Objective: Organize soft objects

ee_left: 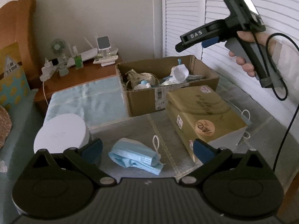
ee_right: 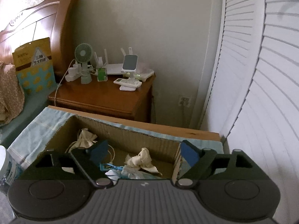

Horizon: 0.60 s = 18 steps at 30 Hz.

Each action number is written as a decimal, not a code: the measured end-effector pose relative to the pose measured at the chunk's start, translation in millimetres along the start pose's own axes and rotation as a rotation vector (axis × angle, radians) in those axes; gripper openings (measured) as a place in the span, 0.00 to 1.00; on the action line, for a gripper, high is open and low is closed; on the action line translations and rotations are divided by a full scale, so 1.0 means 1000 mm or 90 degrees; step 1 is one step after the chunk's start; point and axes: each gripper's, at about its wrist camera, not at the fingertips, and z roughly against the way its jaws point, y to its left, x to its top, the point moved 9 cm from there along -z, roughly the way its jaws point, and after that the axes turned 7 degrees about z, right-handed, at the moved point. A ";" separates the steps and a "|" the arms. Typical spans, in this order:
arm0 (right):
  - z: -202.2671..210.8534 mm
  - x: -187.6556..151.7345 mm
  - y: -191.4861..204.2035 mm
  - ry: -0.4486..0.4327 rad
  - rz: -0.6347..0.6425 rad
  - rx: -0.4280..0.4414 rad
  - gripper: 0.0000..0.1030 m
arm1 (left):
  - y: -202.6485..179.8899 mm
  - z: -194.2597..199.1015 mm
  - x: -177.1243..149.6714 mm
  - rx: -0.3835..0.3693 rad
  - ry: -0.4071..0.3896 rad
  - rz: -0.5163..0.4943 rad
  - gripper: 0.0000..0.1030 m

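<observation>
A crumpled light blue face mask (ee_left: 134, 157) lies on the grey-green cloth between the wide-apart fingers of my left gripper (ee_left: 147, 149), which is open and not touching it. Behind it stands an open cardboard box (ee_left: 168, 97) holding a cream drawstring pouch (ee_right: 85, 138), a crumpled cream cloth (ee_right: 140, 160) and some blue-and-white soft bits. My right gripper (ee_right: 143, 151), held by a hand (ee_left: 246, 56), hovers open over the right half of the box (ee_right: 130, 129) with nothing between its pads.
A gold carton (ee_left: 201, 115) lies right of the mask, with white ear loops (ee_left: 246, 115) sticking out behind it. A white round container (ee_left: 61, 134) sits at the left. A wooden nightstand (ee_right: 104, 97) with a fan and router stands behind; louvered doors (ee_right: 261, 93) close the right.
</observation>
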 end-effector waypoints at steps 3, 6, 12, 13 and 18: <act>0.010 -0.002 -0.001 -0.005 -0.006 -0.002 0.95 | 0.000 0.001 -0.001 -0.010 0.000 0.009 0.99; 0.020 -0.007 0.000 -0.003 -0.009 -0.006 0.97 | 0.000 0.003 -0.001 -0.012 -0.002 0.010 0.99; 0.042 -0.026 0.005 0.007 -0.025 -0.022 0.99 | 0.000 0.006 -0.003 -0.013 -0.004 0.012 0.99; 0.046 -0.030 0.005 0.007 -0.029 -0.029 0.99 | 0.001 0.006 -0.004 -0.014 -0.004 0.014 0.99; 0.071 -0.054 0.009 0.010 -0.043 -0.055 0.99 | 0.003 0.006 -0.008 -0.018 0.003 0.021 0.99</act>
